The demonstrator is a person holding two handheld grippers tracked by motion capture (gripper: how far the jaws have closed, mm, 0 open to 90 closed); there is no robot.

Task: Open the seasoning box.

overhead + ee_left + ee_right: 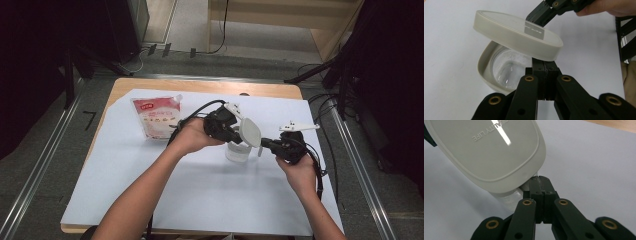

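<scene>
Wooden table [210, 86] under white sheet [210, 190], grey floor [45, 150] around it, cables [327, 107] right, dark curtains [30, 60] left.

The lid [486, 152] is cut off by the top edge.

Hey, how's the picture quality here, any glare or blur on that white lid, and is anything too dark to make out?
Right gripper view: a bright glare streak crosses the lid beside its raised lettering, and the lid looks soft this close. Left gripper view: the lid is evenly lit, its label blurred. High view: the table is well lit, the room's edges nearly black.
</scene>
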